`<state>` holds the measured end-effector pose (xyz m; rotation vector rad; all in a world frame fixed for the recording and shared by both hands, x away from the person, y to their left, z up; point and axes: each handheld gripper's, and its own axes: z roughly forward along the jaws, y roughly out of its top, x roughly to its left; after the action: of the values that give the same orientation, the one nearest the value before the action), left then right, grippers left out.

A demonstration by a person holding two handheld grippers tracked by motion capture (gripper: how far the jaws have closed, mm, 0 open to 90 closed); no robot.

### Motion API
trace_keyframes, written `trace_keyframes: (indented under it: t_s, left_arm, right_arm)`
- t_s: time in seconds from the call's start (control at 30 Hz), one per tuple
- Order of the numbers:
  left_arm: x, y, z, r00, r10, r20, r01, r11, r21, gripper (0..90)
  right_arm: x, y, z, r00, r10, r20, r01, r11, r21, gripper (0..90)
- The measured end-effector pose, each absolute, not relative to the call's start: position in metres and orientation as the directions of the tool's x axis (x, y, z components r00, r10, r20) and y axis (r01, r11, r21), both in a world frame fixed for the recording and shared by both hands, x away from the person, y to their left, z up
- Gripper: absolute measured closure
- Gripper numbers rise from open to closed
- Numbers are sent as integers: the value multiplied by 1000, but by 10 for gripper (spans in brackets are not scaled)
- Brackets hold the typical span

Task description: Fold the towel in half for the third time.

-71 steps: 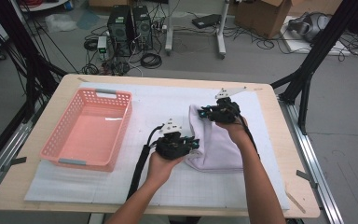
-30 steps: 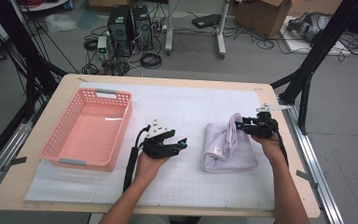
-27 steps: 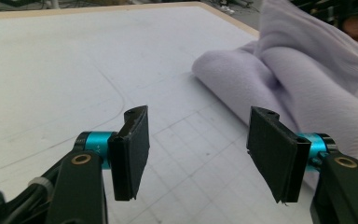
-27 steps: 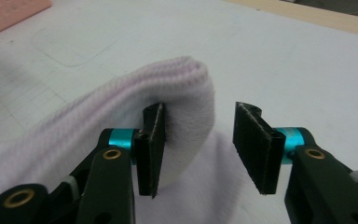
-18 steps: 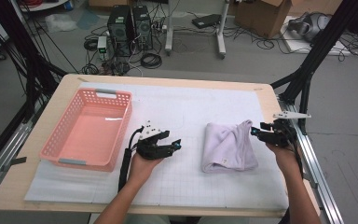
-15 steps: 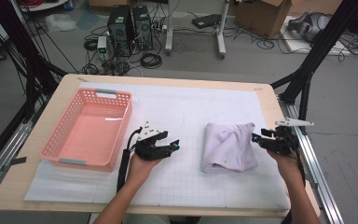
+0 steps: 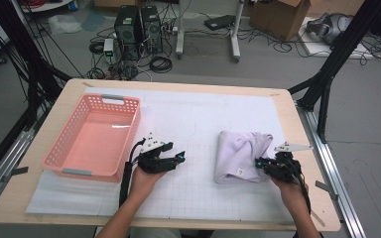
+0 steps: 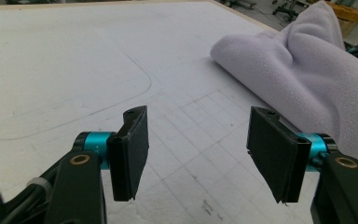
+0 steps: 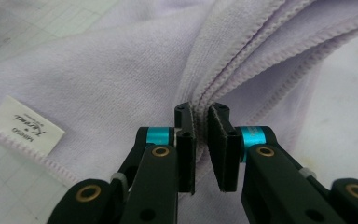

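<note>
A folded lilac towel [image 7: 240, 153] lies on the right half of the white gridded mat [image 7: 198, 119]. My right gripper [image 7: 260, 162] is at the towel's near right corner. In the right gripper view its jaws have just been closing, and the right gripper [image 9: 201, 119] now pinches the towel's [image 9: 112, 70] stacked stitched hems, beside a white label [image 9: 25, 126]. My left gripper [image 7: 178, 157] rests low over the mat between basket and towel, pointing right. The left gripper [image 8: 198, 149] is open with nothing between its pads, and the towel [image 8: 298, 79] lies ahead to the right.
A pink plastic basket [image 7: 59, 148] stands at the table's left, close behind my left hand. The wooden table's right edge [image 7: 307, 163] runs just beyond my right hand. Black frame struts [image 7: 327, 74] and floor clutter lie past the far edge.
The right gripper left the towel's top, swung out to the right and came back to the near right corner, closing on the hem. The left gripper drew away leftward and stays open.
</note>
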<state>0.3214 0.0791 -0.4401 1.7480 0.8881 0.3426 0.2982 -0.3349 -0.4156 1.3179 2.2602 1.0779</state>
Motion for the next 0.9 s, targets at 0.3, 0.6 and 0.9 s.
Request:
trace_keyframes:
  t_s: [0.3, 0.6, 0.9]
  left_arm:
    - [320, 83, -441, 675, 711, -194, 390, -121, 913, 389]
    - [318, 84, -439, 682, 707, -188, 383, -126, 915, 389]
    - [316, 83, -439, 692, 702, -171, 372, -144, 917, 380]
  right_arm:
    - [290, -353, -383, -473, 879, -69, 706, 424, 567, 684]
    - [328, -339, -365, -504, 856, -119, 524, 412, 746, 407]
    - [390, -306, -392, -582, 813, -22, 564, 423, 709, 440]
